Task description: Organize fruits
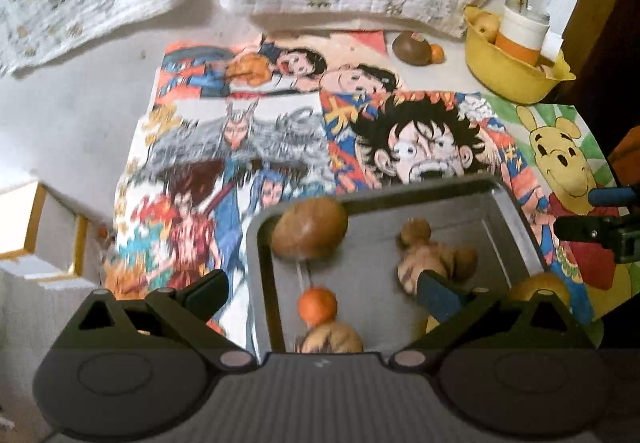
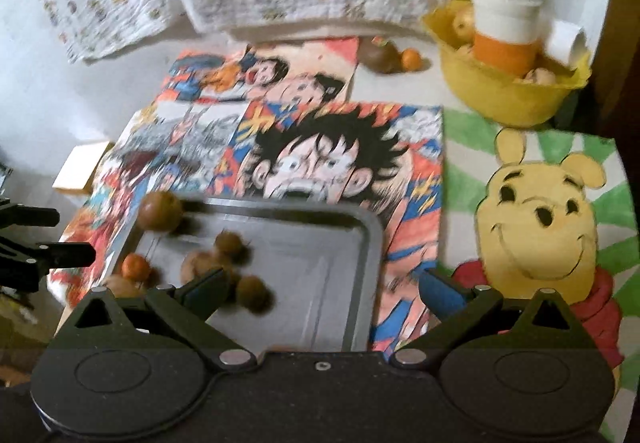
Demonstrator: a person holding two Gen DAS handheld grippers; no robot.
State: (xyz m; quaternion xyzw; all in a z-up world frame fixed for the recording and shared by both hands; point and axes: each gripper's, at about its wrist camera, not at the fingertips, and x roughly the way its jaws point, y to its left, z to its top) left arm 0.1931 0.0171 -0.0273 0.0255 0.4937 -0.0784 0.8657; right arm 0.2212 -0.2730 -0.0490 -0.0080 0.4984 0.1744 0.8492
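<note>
Nearest the cameras, both tools were seen with their fingers spread wide and nothing between them: the left gripper (image 1: pixel 322 293) was held over the near part of the grey metal tray (image 1: pixel 508 211), and the right gripper (image 2: pixel 320 291) over the tray's near right portion. Neither was in contact with any fruit.

In the tray, a small orange fruit (image 1: pixel 317 305) was found close to the left gripper, with a striped brownish fruit (image 1: pixel 332 339) just in front of it at the near rim. A cluster of small brown fruits (image 1: pixel 430 259) was lying toward the tray's right side, and a larger brown fruit (image 1: pixel 310 233) at the far left corner.

Farther off, on the white surface past the cartoon posters (image 2: pixel 328 159), a dark brown fruit (image 2: pixel 378 55) and a small orange one (image 2: pixel 411 59) were left touching, outside any container. Beside them a yellow bowl (image 2: pixel 504 99) was holding more fruit and a white-and-orange cup (image 2: pixel 504 31).

The step was judged to fall between placements: some fruit gathered, some not. A reach across the posters to the loose pair would be called for next, with the fingers closed gently, since round fruit could roll.
</note>
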